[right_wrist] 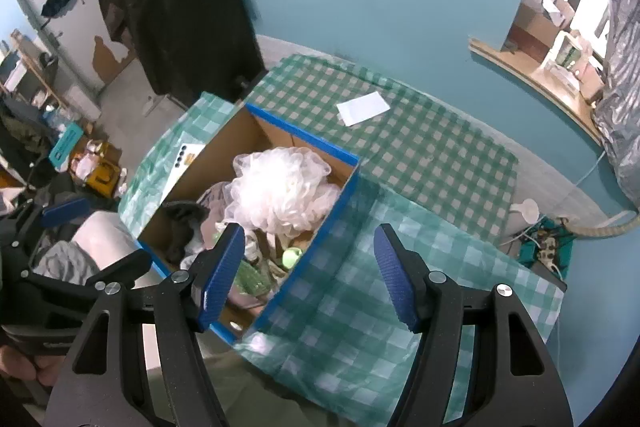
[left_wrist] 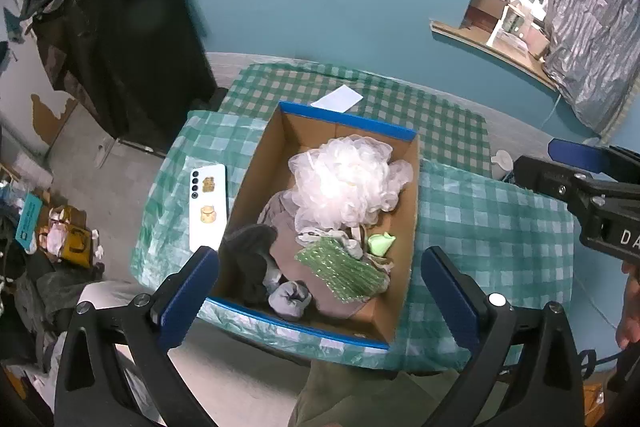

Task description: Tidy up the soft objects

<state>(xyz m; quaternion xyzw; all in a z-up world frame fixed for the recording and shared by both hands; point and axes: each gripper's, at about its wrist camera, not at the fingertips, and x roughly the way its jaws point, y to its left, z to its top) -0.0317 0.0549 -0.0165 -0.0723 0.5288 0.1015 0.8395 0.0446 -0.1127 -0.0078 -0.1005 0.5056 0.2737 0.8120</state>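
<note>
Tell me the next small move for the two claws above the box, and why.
Probably pull both claws back. The left claw and right claw are open and empty, the pouf, bubble wrap and cloths already lie in the box, and nothing soft shows on the tablecloth.

The left gripper (left_wrist: 320, 291) is a black plastic frame with triangular cut-outs, silver screw heads and ribbed blue rectangular pads. The right gripper (right_wrist: 310, 271) matches it: black struts, round silver screws, textured blue pads; in the left wrist view its side bears white letters "DA". Olive-green trousers (left_wrist: 352, 395) show below.
</note>
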